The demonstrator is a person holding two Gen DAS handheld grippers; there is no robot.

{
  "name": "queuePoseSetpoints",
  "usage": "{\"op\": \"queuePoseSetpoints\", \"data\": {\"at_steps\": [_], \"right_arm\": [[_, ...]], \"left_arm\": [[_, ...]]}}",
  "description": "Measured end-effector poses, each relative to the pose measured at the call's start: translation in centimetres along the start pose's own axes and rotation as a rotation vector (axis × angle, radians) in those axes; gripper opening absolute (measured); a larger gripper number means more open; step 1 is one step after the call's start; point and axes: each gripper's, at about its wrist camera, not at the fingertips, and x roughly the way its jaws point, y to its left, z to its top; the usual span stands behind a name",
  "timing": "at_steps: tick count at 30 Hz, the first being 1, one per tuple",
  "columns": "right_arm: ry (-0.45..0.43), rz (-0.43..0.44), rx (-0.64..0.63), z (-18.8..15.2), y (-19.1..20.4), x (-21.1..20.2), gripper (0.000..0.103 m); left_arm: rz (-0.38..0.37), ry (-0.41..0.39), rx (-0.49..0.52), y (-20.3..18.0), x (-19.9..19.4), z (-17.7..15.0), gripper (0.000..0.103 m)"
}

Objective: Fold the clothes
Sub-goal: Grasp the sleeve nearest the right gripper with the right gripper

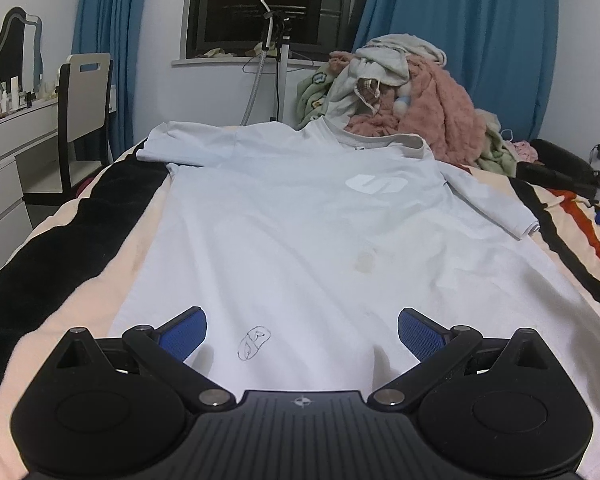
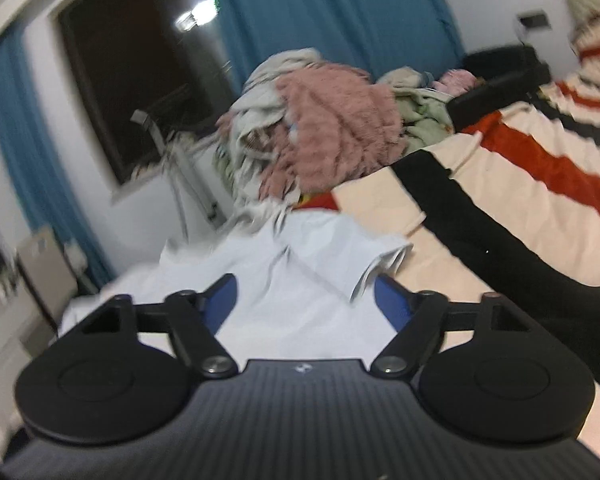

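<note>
With the T-shirt [image 1: 292, 216] spread flat on the bed [image 1: 100, 264], both grippers' fingers [image 1: 184, 336] are spread and empty, so gripping the right sleeve [image 2: 364, 252] likely comes next.

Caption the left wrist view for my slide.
Open left gripper over a tee spread flat on a bed.

Pale blue t-shirt [image 1: 292, 232] flat, face-up on striped bedspread [image 1: 572, 216], both sleeves out, collar far end.

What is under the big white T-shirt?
The white T-shirt lies spread flat on a striped blanket, cream with black and red bands, which shows around its edges. Whatever lies beneath the shirt's middle is covered, so I cannot tell.
</note>
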Motion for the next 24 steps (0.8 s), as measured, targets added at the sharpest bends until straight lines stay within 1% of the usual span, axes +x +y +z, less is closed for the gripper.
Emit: {"op": "queuePoseSetpoints", "data": {"at_steps": [2, 3, 4, 6, 8, 13, 16, 18, 19, 22, 24], "right_arm": [[-0.001, 0.003, 0.081, 1.2, -2.2, 2.2, 0.064], [0.017, 0.002, 0.104, 1.5, -3.2, 3.4, 0.061], [0.039, -0.001, 0.117, 1.7, -4.1, 4.6, 0.053], [0.083, 0.001, 0.146, 2.1, -5.8, 6.9, 0.052], [0.101, 0.000, 0.167, 1.9, -7.3, 8.7, 0.052], [0.166, 0.019, 0.321, 0.6, -11.4, 13.4, 0.051], [0.200, 0.059, 0.394, -0.1, -13.2, 16.1, 0.040], [0.195, 0.093, 0.409, 0.0, -13.3, 17.4, 0.028], [0.184, 0.112, 0.398, 0.3, -13.0, 17.8, 0.016], [0.143, 0.176, 0.339, 1.7, -11.7, 18.8, 0.007], [0.076, 0.183, 0.270, 2.8, -10.7, 18.7, 0.006]], "left_arm": [[-0.002, 0.001, -0.003, 0.1, 0.1, -0.1, 0.103], [-0.002, 0.001, -0.005, 0.2, 0.1, -0.1, 0.103], [-0.004, 0.000, -0.008, 0.2, 0.2, -0.1, 0.103], [-0.012, -0.003, -0.018, 0.3, 0.4, -0.1, 0.103], [-0.019, -0.003, -0.027, 0.2, 0.8, 0.0, 0.103], [-0.019, 0.013, -0.043, 0.2, 2.4, 0.2, 0.103], [-0.033, 0.044, -0.064, 0.4, 3.5, 0.1, 0.103], [-0.037, 0.057, -0.067, 0.4, 3.9, 0.2, 0.103], [-0.037, 0.062, -0.067, 0.3, 4.1, 0.1, 0.103], [-0.040, 0.073, -0.064, 0.2, 4.5, 0.0, 0.103], [-0.041, 0.084, -0.064, 0.1, 4.9, -0.1, 0.103]]}}
